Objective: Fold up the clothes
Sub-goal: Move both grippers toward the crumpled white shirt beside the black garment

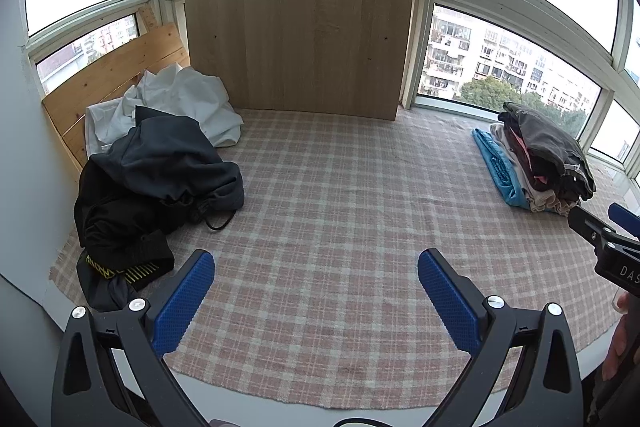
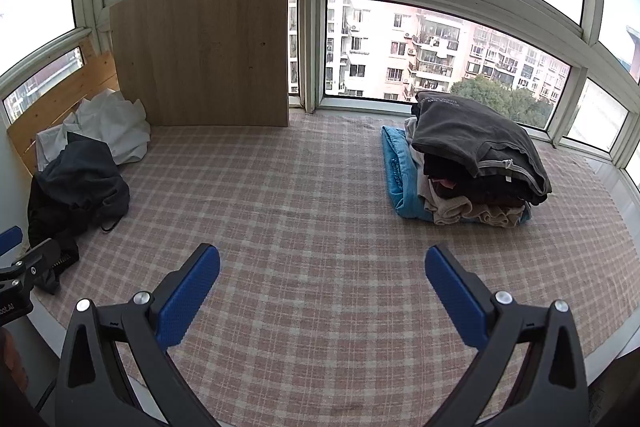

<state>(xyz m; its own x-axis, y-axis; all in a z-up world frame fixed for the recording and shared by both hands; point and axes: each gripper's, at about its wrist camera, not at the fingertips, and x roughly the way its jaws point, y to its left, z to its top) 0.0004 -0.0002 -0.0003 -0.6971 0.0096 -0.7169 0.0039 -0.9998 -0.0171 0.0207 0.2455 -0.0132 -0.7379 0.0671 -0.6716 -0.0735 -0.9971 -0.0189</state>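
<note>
We've got both tools, left tool (image 1: 316,269) and right tool (image 2: 322,263), wide open and empty over the plaid blanket (image 1: 320,195); unfolded clothes pile (image 1: 156,179) far left, folded stack (image 2: 468,163) right.

Only readable bits: "DAS" in white on the right gripper (image 1: 618,269) body, cut off at the frame edge. Shirt (image 2: 476,141) print's too blurry.

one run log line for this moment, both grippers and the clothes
left gripper open, empty | right gripper open, empty | unfolded pile left | folded stack right
</note>
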